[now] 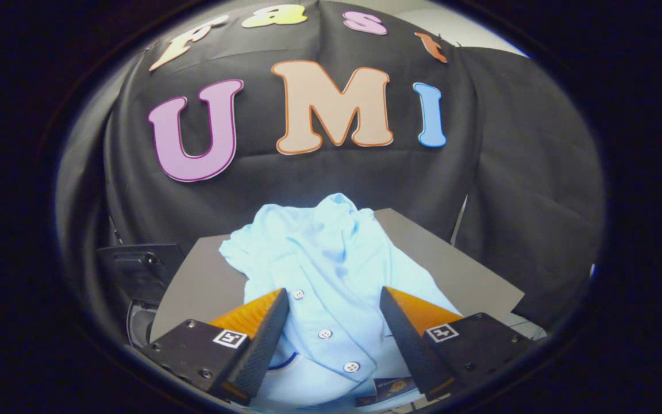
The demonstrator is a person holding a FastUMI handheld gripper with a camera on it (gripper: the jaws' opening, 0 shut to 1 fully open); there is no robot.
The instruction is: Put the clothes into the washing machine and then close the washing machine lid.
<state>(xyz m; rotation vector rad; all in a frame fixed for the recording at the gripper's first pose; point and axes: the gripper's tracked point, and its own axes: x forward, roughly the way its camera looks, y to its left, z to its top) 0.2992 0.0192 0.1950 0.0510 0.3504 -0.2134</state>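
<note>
Gripper view: gripper (334,322) fingers apart over light-blue shirt (331,259) at frame centre-bottom, not clamped; soft, light, floppy — prob. pinch a bunched fold nr button placket.

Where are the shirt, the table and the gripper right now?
light blue shirt (331,259): gripper view, on its chest fabric, lying between and beyond the fingers.
grey table (451,270): gripper view, on its bare top beside the shirt.
gripper (334,307): gripper view, midway between its open fingertips, over the shirt's button placket.
</note>
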